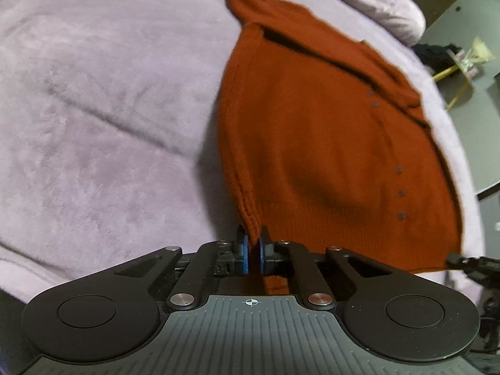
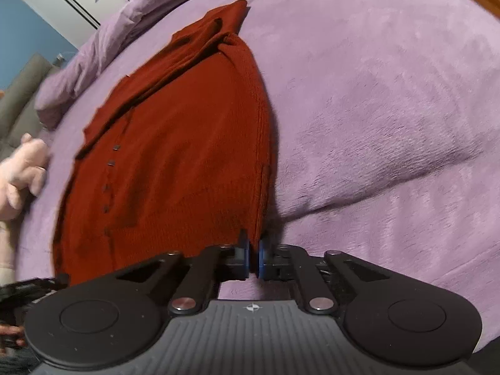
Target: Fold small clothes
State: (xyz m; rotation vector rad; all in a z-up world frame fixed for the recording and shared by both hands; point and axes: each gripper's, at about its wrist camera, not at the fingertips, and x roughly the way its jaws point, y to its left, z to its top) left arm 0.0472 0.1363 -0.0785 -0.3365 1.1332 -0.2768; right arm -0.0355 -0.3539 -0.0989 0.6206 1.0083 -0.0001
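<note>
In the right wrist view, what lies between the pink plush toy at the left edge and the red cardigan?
Only a strip of bare purple blanket separates the pink plush toy from the red cardigan; the right wrist view shows this.

No words, brand names or numbers can be read anywhere in either view. The only sign is a small white crosshair mark printed on the ribbed grey body of the left gripper (image 1: 253,251) and of the right gripper (image 2: 253,254).
</note>
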